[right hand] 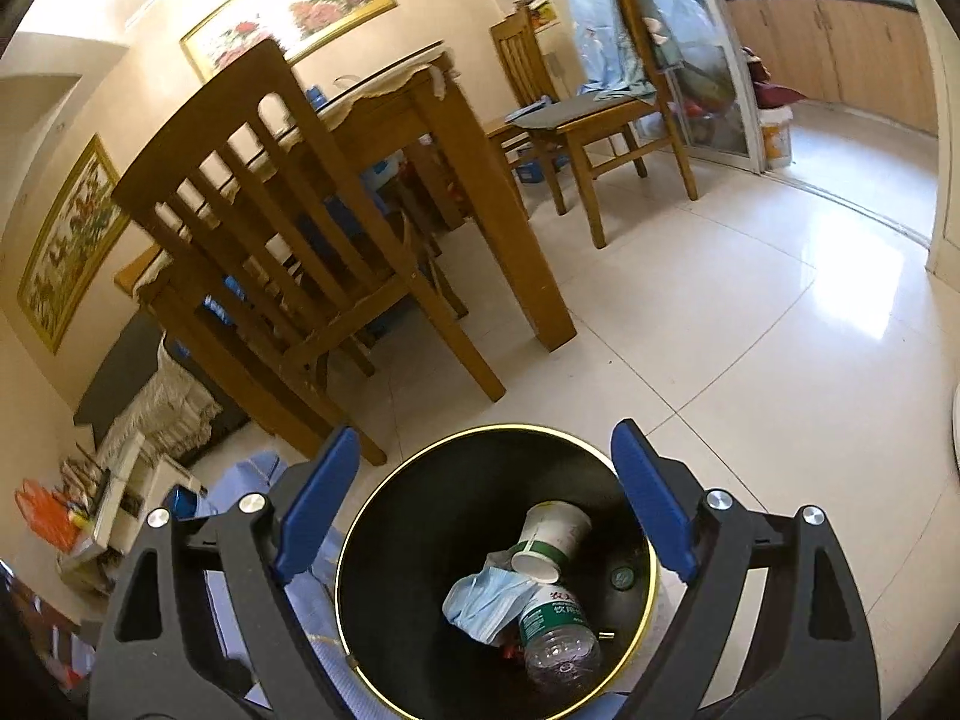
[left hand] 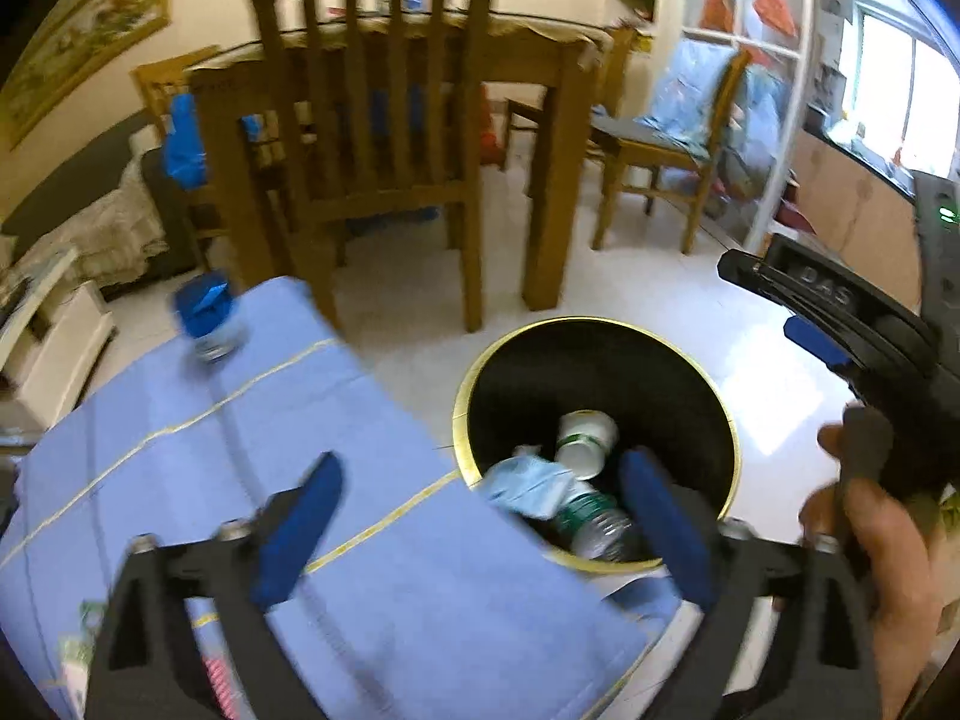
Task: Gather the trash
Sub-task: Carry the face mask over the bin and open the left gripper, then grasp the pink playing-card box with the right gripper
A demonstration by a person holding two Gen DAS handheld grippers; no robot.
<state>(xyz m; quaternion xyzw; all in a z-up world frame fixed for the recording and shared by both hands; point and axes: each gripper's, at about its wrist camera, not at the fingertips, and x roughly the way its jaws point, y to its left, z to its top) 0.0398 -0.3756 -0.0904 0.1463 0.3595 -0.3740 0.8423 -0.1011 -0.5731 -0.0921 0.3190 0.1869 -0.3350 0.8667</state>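
A black bin with a gold rim (left hand: 708, 396) (right hand: 384, 480) stands on the floor. Inside lie a white paper cup (left hand: 585, 435) (right hand: 555, 534), a crumpled blue face mask (left hand: 528, 486) (right hand: 486, 597) and a clear plastic bottle with a green label (left hand: 594, 525) (right hand: 558, 636). My left gripper (left hand: 480, 534) is open and empty, between the blue-clothed table (left hand: 240, 420) and the bin. My right gripper (right hand: 489, 507) is open and empty above the bin; it also shows in the left wrist view (left hand: 840, 324). A blue-wrapped item (left hand: 207, 315) stands blurred on the table's far corner.
A wooden chair (left hand: 384, 138) (right hand: 282, 252) and dining table (left hand: 528, 60) (right hand: 456, 138) stand just behind the bin. A second chair (left hand: 666, 138) (right hand: 600, 114) is further right. White tiled floor (right hand: 780, 330) spreads to the right. Clutter lies at the left wall (right hand: 90, 516).
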